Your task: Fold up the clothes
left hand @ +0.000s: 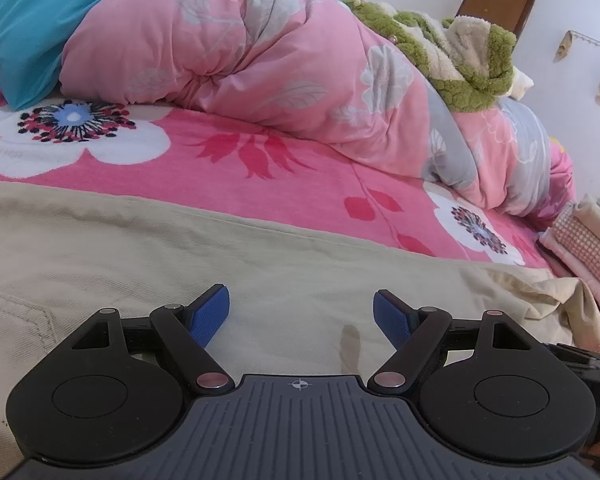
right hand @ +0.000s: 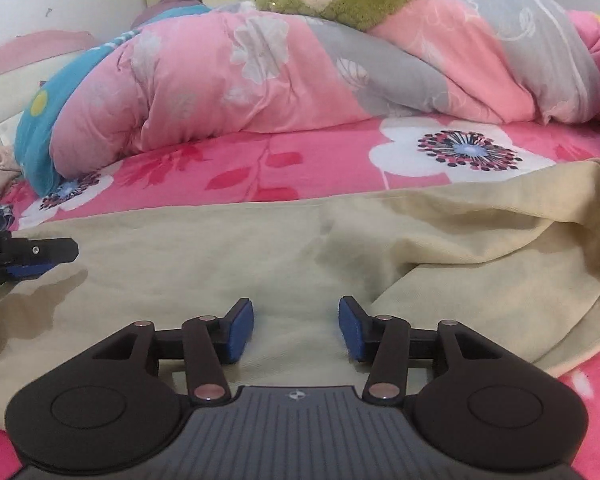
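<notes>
My right gripper (right hand: 296, 330) hung over the beige garment (right hand: 260, 248), jaws apart, nothing between them. My left gripper (left hand: 301, 314) gaped wide above that garment too, empty.

Two matching hand-held black plastic two-finger grippers with blue pads.

The left black plastic gripper (left hand: 301, 314) carries a dark grey ribbed plate at six o'clock in its own view, stamped with a small white crosshair mark; round black discs sit at seven and five o'clock, each linked by slim black bars on silvery-pink pivot pins to fingers faced with textured blue rubber pads (left hand: 212, 314). The right black plastic gripper (right hand: 296, 328) shows the same ribbed grey plate, crosshair, discs, triangular cut-outs and blue pads (right hand: 242, 332). In the right view, at nine o'clock, the left tool's side shows a small screw and white lettering, too small to read.
</notes>
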A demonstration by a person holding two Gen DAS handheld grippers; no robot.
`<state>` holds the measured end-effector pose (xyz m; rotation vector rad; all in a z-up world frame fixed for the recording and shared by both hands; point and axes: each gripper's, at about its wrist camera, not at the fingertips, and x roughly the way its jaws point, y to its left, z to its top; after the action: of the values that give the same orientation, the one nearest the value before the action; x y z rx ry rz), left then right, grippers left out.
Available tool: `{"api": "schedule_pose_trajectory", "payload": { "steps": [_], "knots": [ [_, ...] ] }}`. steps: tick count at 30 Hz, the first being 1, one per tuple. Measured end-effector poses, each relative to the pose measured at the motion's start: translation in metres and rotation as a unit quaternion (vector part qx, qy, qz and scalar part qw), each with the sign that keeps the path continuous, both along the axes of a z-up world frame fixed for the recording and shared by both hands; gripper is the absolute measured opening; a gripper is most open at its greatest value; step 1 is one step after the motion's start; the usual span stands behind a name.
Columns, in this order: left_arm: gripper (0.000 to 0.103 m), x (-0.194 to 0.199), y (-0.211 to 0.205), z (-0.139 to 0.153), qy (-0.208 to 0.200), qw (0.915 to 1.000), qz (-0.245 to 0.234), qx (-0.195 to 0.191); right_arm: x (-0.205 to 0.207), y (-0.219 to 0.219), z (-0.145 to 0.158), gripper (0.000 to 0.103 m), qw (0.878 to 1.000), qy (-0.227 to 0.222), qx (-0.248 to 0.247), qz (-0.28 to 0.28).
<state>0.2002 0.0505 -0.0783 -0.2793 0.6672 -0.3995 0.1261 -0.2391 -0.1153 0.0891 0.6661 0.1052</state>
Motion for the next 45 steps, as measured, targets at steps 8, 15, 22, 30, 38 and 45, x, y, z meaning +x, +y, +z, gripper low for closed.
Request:
{"api": "schedule_pose_trajectory", "payload": {
  "steps": [8,15,22,30,38,45],
  "knots": [
    [0.080,-0.003,0.002,0.002,-0.004,0.9999,0.008,-0.005,-0.003,0.002,-0.004,0.062,1.000,-0.010,-0.004,0.007],
    [0.080,-0.024,0.005,0.030,-0.052,0.9979,0.023,-0.029,-0.007,-0.001,-0.006,0.067,1.000,-0.018,0.011,0.013],
    [0.085,-0.015,-0.033,0.037,-0.043,0.9984,-0.008,-0.037,-0.008,-0.005,-0.007,0.072,0.999,-0.022,0.030,0.021],
    [0.085,-0.013,-0.064,0.030,-0.028,0.9995,-0.018,0.001,-0.008,-0.012,-0.009,0.073,0.998,-0.030,0.056,0.025],
    [0.085,-0.044,-0.117,0.065,-0.052,0.9975,-0.037,0.028,-0.010,-0.023,-0.009,0.073,0.995,-0.037,0.094,0.026],
    [0.085,-0.068,-0.159,0.128,-0.080,0.9952,-0.056,-0.014,-0.012,-0.031,-0.009,0.073,0.991,-0.041,0.124,0.026]
  ]
}}
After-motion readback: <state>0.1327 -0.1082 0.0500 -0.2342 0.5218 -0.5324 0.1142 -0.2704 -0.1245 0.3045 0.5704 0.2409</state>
